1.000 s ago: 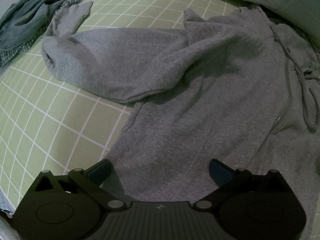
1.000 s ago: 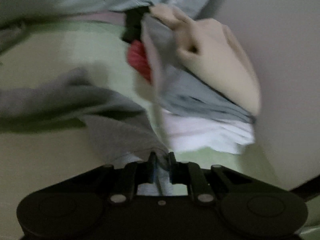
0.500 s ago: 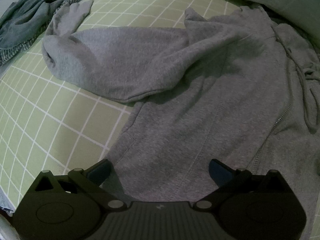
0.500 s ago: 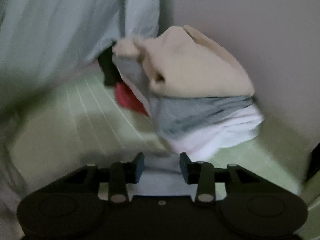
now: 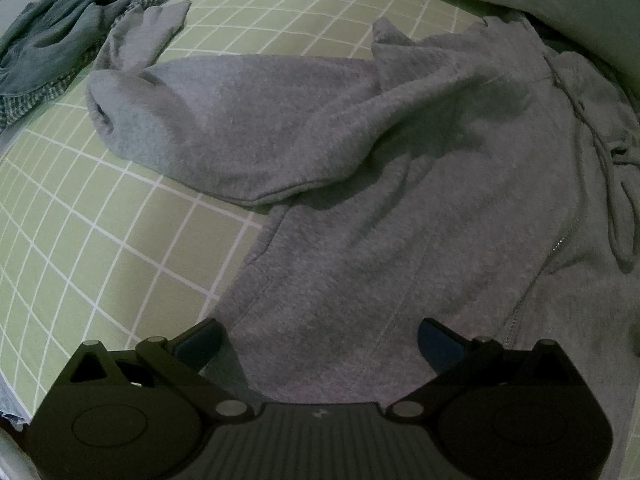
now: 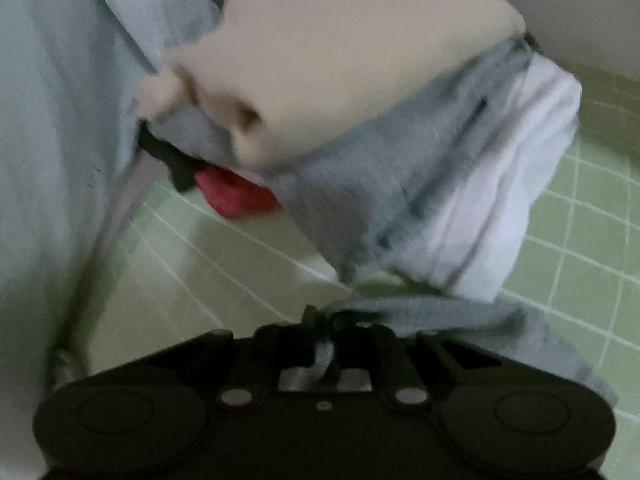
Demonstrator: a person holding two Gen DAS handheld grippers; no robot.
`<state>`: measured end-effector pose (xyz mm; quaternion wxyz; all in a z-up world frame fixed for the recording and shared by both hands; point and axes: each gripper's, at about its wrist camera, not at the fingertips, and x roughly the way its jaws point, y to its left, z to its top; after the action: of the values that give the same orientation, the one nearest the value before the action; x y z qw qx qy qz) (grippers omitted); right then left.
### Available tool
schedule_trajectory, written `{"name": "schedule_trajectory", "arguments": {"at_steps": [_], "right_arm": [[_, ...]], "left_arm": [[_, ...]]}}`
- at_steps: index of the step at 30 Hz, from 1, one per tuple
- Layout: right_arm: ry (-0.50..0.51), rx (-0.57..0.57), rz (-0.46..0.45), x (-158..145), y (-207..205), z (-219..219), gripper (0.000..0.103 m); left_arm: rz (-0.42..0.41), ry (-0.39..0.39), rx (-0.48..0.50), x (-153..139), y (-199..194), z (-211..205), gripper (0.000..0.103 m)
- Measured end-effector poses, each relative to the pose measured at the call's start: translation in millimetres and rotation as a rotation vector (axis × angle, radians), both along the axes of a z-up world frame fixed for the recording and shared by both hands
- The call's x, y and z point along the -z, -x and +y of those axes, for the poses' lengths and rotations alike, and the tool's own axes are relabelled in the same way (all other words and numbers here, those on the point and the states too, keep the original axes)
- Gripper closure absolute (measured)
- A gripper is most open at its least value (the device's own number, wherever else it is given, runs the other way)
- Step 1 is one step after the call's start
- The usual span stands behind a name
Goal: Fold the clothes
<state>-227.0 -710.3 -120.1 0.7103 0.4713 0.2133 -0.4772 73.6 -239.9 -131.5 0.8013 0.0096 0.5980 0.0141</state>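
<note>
The left claw (image 5: pixel 320 340) hangs low over the bottom part of the grey hoodie (image 5: pixel 400 220), fingers wide apart, w/ nothing between them. The hoodie lies spread on the bed (image 5: pixel 100 248), a green sheet w/ white grid; one sleeve (image 5: pixel 224 128) is folded across to the left. A denim garment (image 5: pixel 52 32) lies crumpled at the far left corner. The right claw (image 6: pixel 324 332) is clamped on a grey fabric edge (image 6: pixel 460 320), pointing toward a stack of folded clothes (image 6: pixel 400 152) near the wall; view is blurred.
</note>
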Motion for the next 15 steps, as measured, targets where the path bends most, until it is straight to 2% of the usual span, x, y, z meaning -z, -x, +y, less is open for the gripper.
{"name": "schedule_trajectory", "arguments": {"at_steps": [5,8,10,15], "right_arm": [[0.197,-0.062,-0.104,-55.4,13.8,39.3,0.097],[0.241,-0.102,-0.134,-76.2,30.1,73.4,0.097],[0.221,-0.152,-0.108,-71.4,41.1,96.4,0.097],[-0.023,-0.283,0.004,-12.1,51.1,144.6,0.097]], "left_arm": [[0.000,0.006,0.008,-0.7,-0.8,3.2,0.000],[-0.019,0.025,0.001,-5.6,5.1,8.8,0.000],[-0.020,0.030,0.006,-8.7,14.8,10.7,0.000],[-0.023,0.040,0.019,-16.3,39.0,15.5,0.000]]}}
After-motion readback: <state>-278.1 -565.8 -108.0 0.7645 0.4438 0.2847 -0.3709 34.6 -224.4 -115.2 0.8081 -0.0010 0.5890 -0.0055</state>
